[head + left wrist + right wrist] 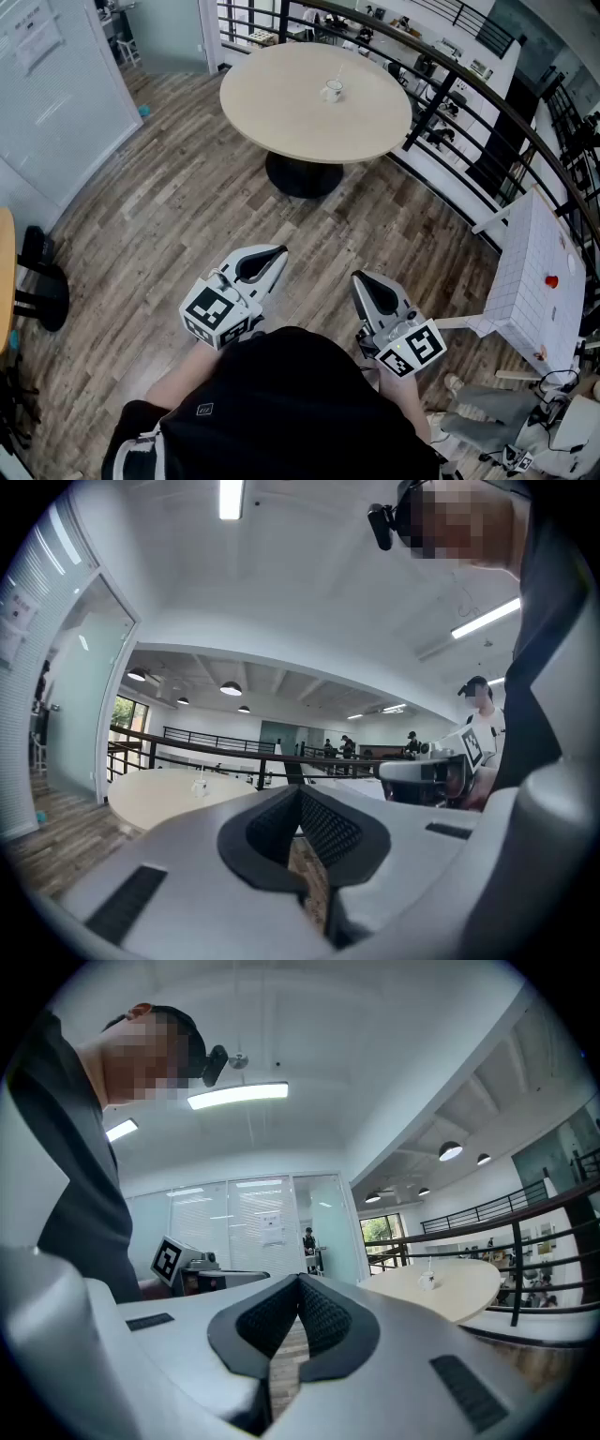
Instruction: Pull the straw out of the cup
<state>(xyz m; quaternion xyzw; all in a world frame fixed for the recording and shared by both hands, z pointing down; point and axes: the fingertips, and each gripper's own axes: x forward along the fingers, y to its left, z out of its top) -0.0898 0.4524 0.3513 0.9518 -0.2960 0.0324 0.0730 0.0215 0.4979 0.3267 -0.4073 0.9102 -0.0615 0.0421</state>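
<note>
A white cup (332, 91) with a thin straw (337, 78) standing in it sits near the middle of the round beige table (281, 103), far ahead of me. Both grippers hang close to my body, well short of the table. My left gripper (270, 257) is shut and holds nothing. My right gripper (362, 281) is shut and holds nothing either. The left gripper view has the cup (199, 787) small and distant at left, beyond the touching jaws of the left gripper (300, 795). From the right gripper (300, 1284) the cup (428, 1281) shows far off at right.
A dark railing (469, 89) curves behind and to the right of the table. A white gridded board (534, 272) with a small red object (551, 280) stands at right. A glass wall (56, 94) is at left, a black stool base (42, 291) below it. Wooden floor (187, 206) lies between me and the table.
</note>
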